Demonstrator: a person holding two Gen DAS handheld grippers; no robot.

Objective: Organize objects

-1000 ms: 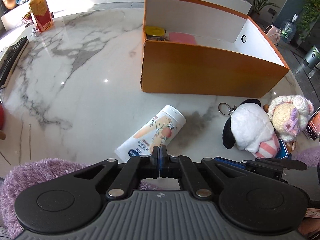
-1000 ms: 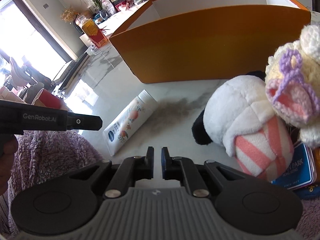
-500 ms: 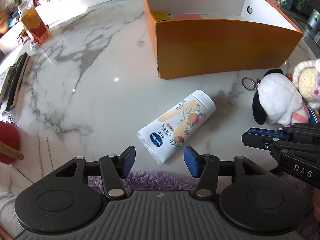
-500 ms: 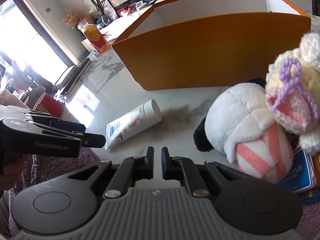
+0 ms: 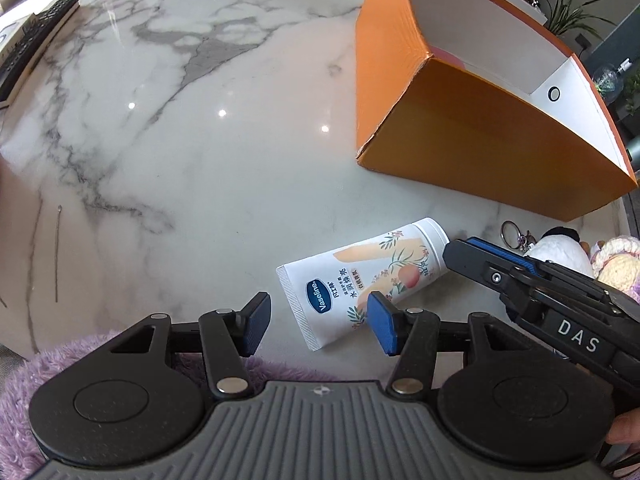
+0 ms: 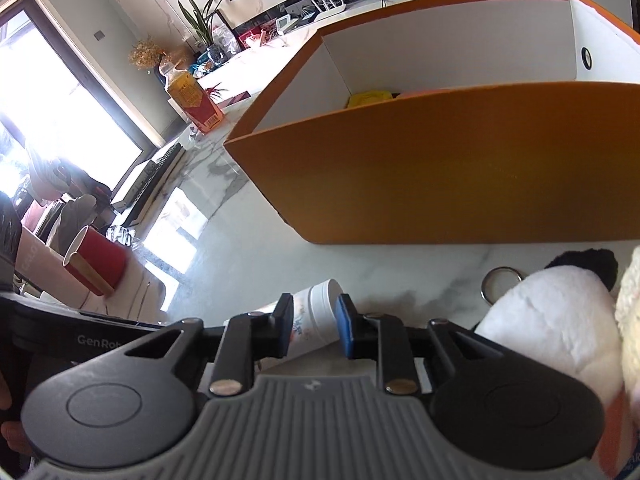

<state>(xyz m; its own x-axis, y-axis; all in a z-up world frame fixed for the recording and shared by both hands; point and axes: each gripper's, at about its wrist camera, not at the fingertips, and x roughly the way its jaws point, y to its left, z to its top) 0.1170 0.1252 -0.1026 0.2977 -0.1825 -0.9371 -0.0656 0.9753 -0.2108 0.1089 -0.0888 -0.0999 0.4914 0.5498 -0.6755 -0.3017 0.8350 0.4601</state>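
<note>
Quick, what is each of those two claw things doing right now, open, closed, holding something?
Left gripper: open, holding nothing, above the lotion tube.
Right gripper: fingers opening around the tube's cap end, not gripping.

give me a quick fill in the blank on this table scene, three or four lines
1. The lotion tube lies on its ____ on the marble table.
2. The box beyond the tube is ____ on the outside.
3. The tube's cap end sits between the ____ gripper's opening jaws.
4. Beside the white plush toy lies a metal ____.

Missing words: side; orange; right; ring
</note>
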